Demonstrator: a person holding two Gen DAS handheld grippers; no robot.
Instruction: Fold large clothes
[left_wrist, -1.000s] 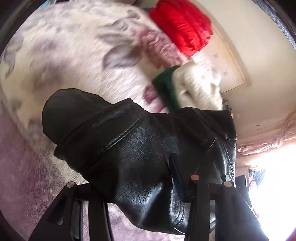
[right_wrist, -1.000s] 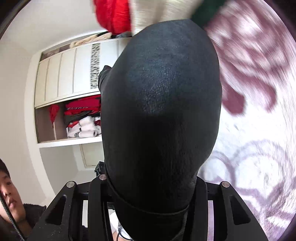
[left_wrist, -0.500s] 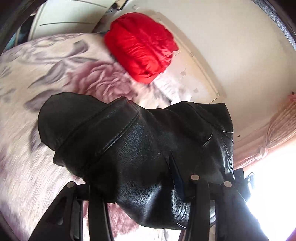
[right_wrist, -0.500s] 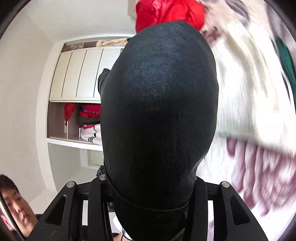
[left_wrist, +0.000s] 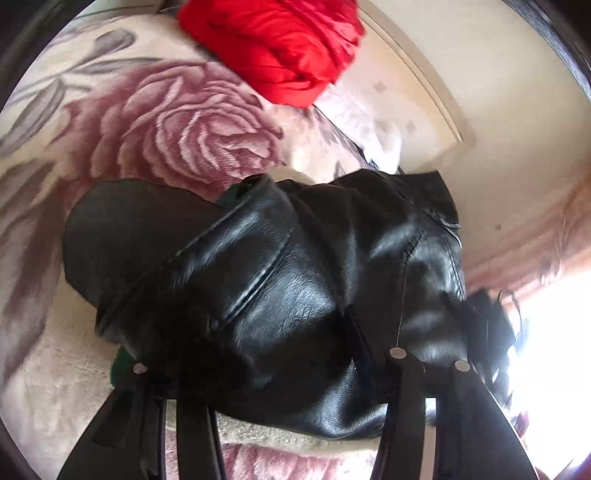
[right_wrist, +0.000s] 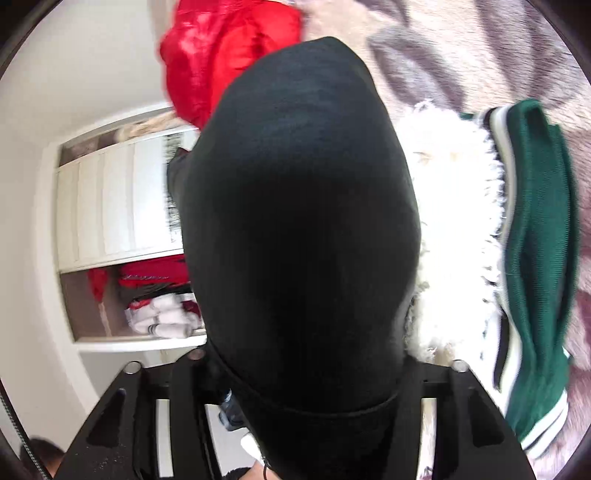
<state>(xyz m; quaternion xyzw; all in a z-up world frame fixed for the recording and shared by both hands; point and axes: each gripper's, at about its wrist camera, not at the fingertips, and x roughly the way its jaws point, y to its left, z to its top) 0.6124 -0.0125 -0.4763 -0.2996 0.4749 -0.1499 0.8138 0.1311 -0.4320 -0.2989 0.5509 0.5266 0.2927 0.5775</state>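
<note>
A bundled black leather jacket (left_wrist: 280, 288) is pinched between the fingers of the left gripper (left_wrist: 291, 373) above a cream blanket with pink roses (left_wrist: 177, 133). Its dark bulk (right_wrist: 306, 229) is likewise clamped by the right gripper (right_wrist: 303, 373). A crumpled red garment (left_wrist: 277, 44) lies far beyond, and a white-fleece-lined green jacket (right_wrist: 532, 266) is seen at the right.

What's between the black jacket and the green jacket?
In the right wrist view, a fluffy white garment lies between the black jacket and the green jacket.
</note>
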